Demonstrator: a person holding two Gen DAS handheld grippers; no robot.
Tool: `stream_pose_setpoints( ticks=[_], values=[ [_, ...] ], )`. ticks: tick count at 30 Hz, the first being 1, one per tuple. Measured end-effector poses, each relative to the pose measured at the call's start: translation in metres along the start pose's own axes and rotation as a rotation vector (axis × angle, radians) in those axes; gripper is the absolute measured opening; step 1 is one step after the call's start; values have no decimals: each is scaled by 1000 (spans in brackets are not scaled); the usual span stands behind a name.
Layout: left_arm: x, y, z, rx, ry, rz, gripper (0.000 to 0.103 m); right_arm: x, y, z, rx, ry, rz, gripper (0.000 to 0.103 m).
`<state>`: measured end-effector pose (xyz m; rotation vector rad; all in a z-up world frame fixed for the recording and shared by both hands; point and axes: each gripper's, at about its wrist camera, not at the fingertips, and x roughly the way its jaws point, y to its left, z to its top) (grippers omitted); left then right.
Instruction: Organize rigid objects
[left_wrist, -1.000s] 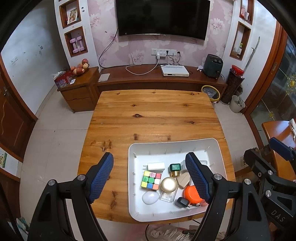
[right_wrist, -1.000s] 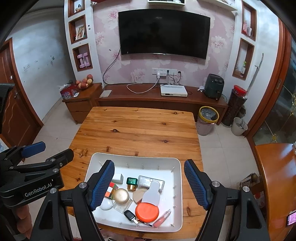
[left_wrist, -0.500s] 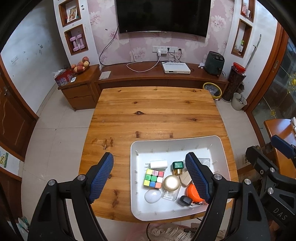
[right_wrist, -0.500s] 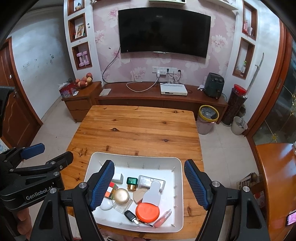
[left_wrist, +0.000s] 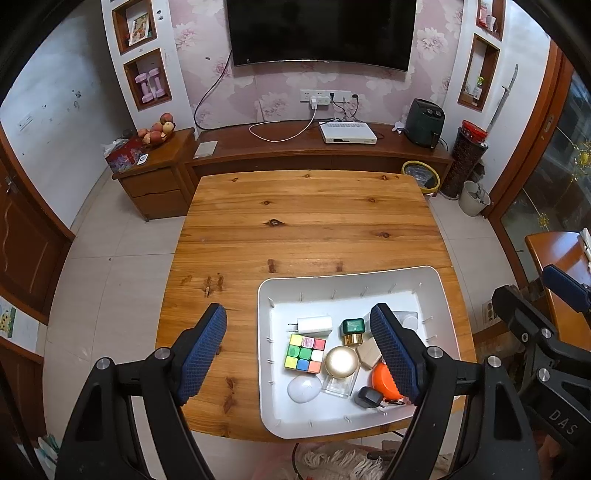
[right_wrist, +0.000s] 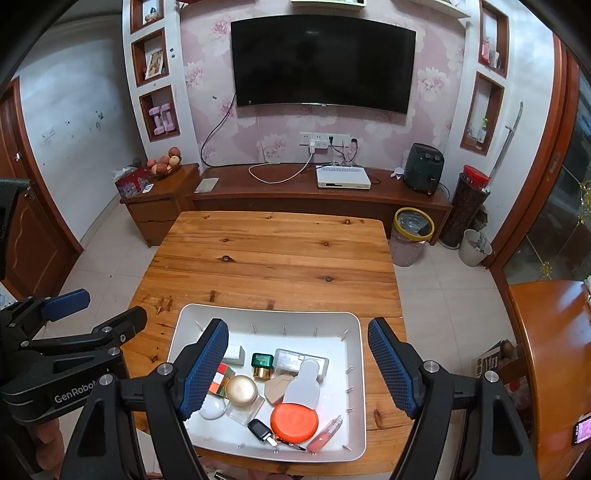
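Observation:
A white tray (left_wrist: 280, 295) (right_wrist: 266, 314) sits on the near right part of the wooden table (left_wrist: 306, 225) (right_wrist: 273, 258). It holds a colour cube (left_wrist: 305, 353), a white charger (left_wrist: 314, 325), a green-capped bottle (left_wrist: 352, 331) (right_wrist: 262, 365), a gold-lidded jar (left_wrist: 341, 362) (right_wrist: 241, 390), an orange disc (right_wrist: 294, 421), a car key (right_wrist: 260, 430) and a pink tube (right_wrist: 325, 434). My left gripper (left_wrist: 301, 350) is open, high above the tray's left edge. My right gripper (right_wrist: 297, 369) is open above the tray.
A TV cabinet (right_wrist: 317, 192) with a white box (right_wrist: 342, 177) stands beyond the table. A bin (right_wrist: 410, 236) stands at the table's far right corner. Another wooden table (right_wrist: 550, 354) is at right. The far half of the table is bare wood.
Both grippers have drifted slightly; the tray sits a little higher and further right in the left wrist view. Jaws stay open. Nothing in the tray has moved.

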<state>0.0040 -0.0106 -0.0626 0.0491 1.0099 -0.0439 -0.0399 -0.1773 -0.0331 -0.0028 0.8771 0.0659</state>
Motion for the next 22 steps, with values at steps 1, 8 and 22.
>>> stream_pose_setpoints(
  ticks=[1,8,22],
  values=[
    [0,0,0,-1,0,1,83,0,0,0,1,1,0,79],
    [1,-1,-2,-1,1,6,83,0,-1,0,2,3,1,79],
    [3,2,-7,3,13,5,83,-1,0,0,4,4,1,79]
  ],
)
